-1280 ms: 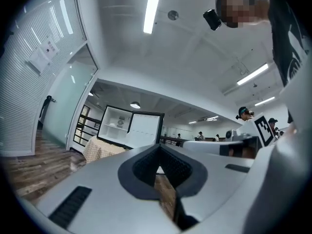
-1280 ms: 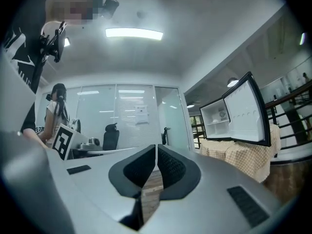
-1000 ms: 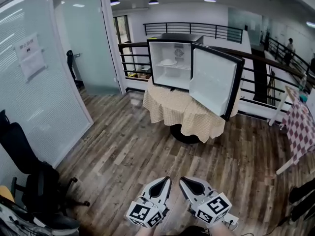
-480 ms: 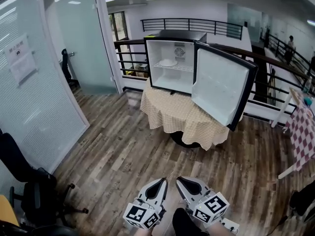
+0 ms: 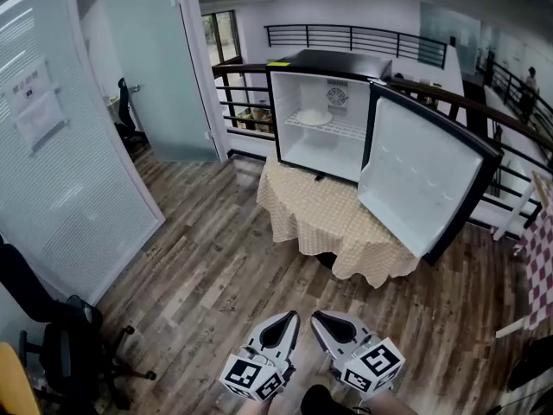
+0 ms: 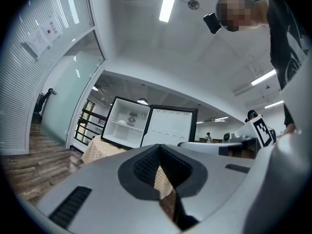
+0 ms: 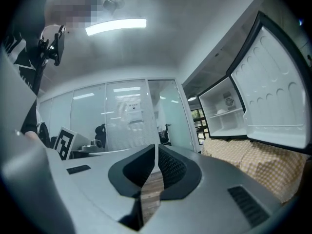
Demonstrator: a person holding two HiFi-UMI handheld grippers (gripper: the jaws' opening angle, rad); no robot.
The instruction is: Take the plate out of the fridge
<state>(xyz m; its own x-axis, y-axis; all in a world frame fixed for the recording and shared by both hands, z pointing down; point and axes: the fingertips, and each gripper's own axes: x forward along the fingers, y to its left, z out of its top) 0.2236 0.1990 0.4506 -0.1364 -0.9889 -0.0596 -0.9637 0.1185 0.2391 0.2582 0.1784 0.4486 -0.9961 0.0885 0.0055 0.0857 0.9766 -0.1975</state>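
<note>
Plate [image 5: 313, 118] first: it lies on the upper shelf inside the fridge [image 5: 321, 150], toward the left side of that shelf, white against the white interior. The fridge's door [image 5: 428, 180] stands swung wide open to your right, its inner face turned toward you. The fridge sits on a table [image 5: 333, 219] draped in a tan checked cloth whose edge hangs down toward the wood floor [image 5: 207, 266].

Your left gripper [image 5: 288, 322] and right gripper [image 5: 323, 321] hang low at the bottom of the head view. They are side by side and near each other, well apart from the table and the fridge, with their tips pointing that way. In the left gripper view your jaws are pressed together and empty; only a sliver of cloth and floor shows through the notch behind the pads. In the right gripper view the jaws are likewise clenched tip to tip and empty, with the fridge and its open door off to the right.

To your left runs a frosted glass wall [image 5: 78, 162] with a paper sheet [image 5: 36, 111] stuck on it. A black office chair [image 5: 65, 344] stands near its foot. A dark railing [image 5: 242, 93] runs behind the fridge.
</note>
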